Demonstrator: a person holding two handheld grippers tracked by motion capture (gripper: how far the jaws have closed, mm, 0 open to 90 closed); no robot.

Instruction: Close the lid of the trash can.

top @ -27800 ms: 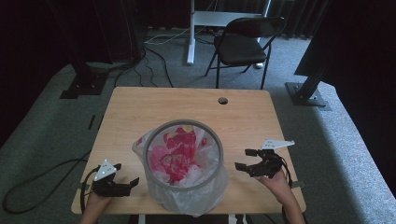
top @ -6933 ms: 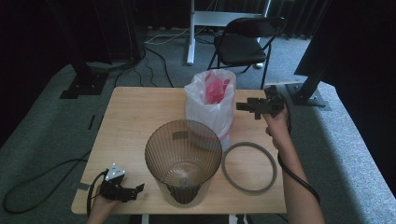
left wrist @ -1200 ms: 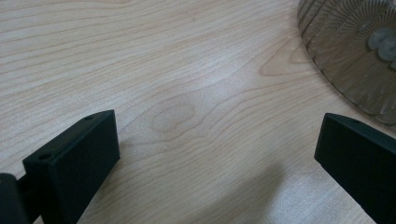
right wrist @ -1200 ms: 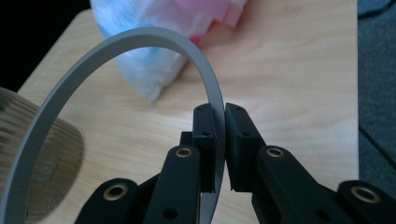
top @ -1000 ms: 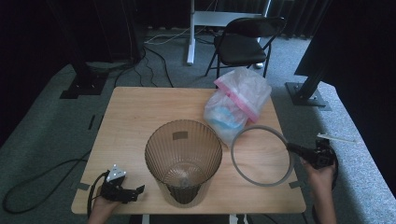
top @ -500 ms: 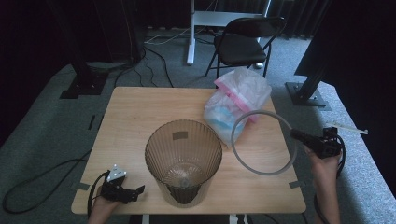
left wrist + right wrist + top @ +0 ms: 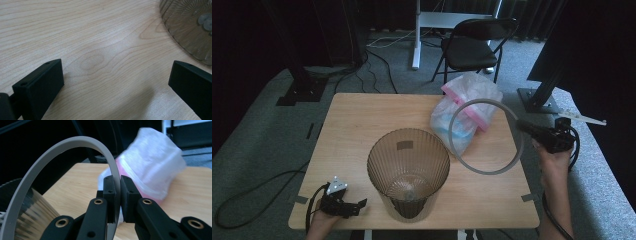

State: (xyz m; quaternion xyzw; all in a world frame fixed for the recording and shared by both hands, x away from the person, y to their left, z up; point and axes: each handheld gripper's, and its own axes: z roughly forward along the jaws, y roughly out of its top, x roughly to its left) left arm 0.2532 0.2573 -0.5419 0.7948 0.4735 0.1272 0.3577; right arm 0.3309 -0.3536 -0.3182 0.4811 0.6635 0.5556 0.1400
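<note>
The right gripper clamps the grey ring, tilted above the table's right edge, probably touching the bag. Next step: carry it over the bin; the path is open. The left gripper rests open, empty.

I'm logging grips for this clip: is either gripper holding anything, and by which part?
The right gripper is shut on the grey ring, pinching its thin band at the edge nearest the hand. The left gripper stands open over the table, holding nothing.
</note>
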